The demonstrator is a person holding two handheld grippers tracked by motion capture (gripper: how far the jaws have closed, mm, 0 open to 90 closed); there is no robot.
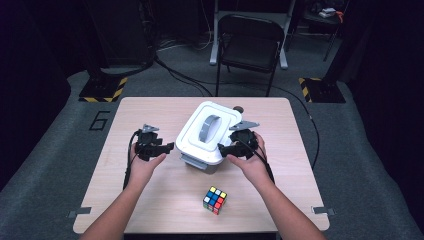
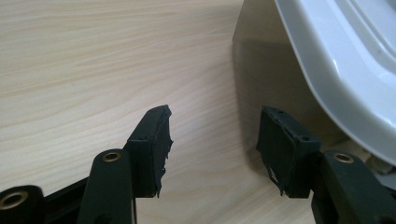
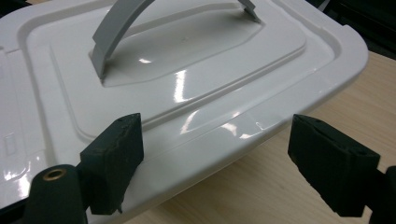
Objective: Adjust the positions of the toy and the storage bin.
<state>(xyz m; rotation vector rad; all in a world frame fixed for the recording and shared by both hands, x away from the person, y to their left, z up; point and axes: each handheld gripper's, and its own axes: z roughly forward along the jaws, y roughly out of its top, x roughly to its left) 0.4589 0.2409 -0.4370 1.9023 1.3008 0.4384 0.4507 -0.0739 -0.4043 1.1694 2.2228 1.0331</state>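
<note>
- High view: the white lidded box (image 1: 207, 137) sits mid-table (image 1: 150, 210) between the left gripper (image 1: 167, 148) and right gripper (image 1: 224, 148); a colour cube (image 1: 214, 200) lies nearer the person, and a "6" (image 1: 100, 120) is marked on the floor
- Left gripper view: jaws apart, nothing between them, over bare wood beside the box wall (image 2: 266, 79)
- Right gripper view: jaws spread wide at the lid (image 3: 196, 84) edge, below its grey handle (image 3: 116, 28), not clamping; no legible lettering on the lid

One wooden bench (image 1: 150, 175) carries one white lidded storage box (image 1: 192, 142) with one grey handle (image 1: 209, 127) and one Rubik's cube (image 1: 214, 199). Two hands hold two tools, the left tool (image 1: 167, 148) and the right tool (image 1: 223, 149). One folding chair (image 1: 248, 50) stands behind.
</note>
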